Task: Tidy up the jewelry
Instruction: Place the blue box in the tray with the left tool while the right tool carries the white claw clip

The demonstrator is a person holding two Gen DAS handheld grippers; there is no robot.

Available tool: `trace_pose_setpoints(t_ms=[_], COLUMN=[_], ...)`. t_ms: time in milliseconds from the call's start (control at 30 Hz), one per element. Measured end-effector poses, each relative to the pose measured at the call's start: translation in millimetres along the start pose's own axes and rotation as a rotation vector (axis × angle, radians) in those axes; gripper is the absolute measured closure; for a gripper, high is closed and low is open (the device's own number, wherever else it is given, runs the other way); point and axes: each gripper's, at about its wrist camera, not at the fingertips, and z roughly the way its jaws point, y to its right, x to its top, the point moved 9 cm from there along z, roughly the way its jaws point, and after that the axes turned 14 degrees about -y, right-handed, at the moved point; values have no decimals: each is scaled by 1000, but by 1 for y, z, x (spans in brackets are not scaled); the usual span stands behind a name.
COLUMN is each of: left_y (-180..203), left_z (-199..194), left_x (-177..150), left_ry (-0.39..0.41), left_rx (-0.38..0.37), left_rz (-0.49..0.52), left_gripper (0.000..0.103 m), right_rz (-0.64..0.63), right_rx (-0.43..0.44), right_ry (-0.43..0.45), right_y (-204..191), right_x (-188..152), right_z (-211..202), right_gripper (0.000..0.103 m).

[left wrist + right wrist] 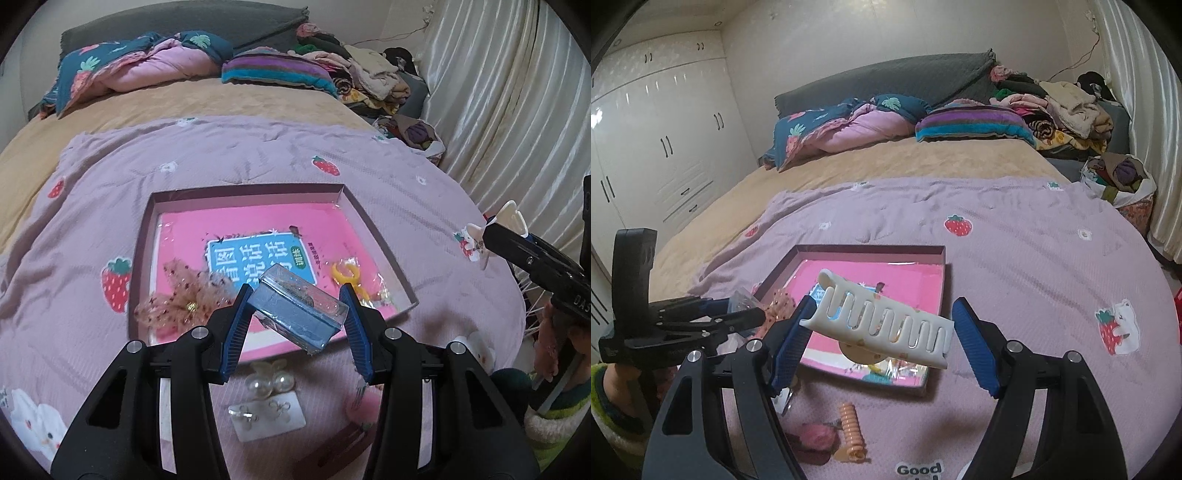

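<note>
Both grippers held loads, L gripper (295,314) clamping clear rectangular plastic case (297,314), R gripper (882,336) gripping cream toothed plastic claw clip (882,325); best eased low toward 12 o'clock into shallow pink-lined cardboard tray (376,240) before letting go.

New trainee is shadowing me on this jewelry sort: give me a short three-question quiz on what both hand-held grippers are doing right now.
1. True or false: the left hand-held gripper is empty.
2. What does the right hand-held gripper hold?
A. cream hair claw clip
B. necklace
3. Where does the pearl hair clip lie, inside or outside the shallow box?

Key:
1. False; it holds a clear plastic case.
2. A.
3. Outside, on the purple blanket.
</note>
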Motion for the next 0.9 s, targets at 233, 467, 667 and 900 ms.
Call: trace_pose_setpoints(t_ms=[233,467,667,900], left_y=[-4,-7,-11,-23], left_z=[12,32,58,77], left_x=[14,17,17,11], left_ry=[-15,-47,-91,-138], left_rx=[9,1,2,26], left_rz=[-7,-15,-30,-52], left_gripper=[63,63,63,63], right_rz=[-4,-24,-21,-38], right_rx=[2,-1,16,45], right_ry=[-12,-31,-49,-100], right_y=[0,0,0,-6], right_x=[18,29,34,39], right_z=[11,24,43,78], right_gripper=[29,29,29,29])
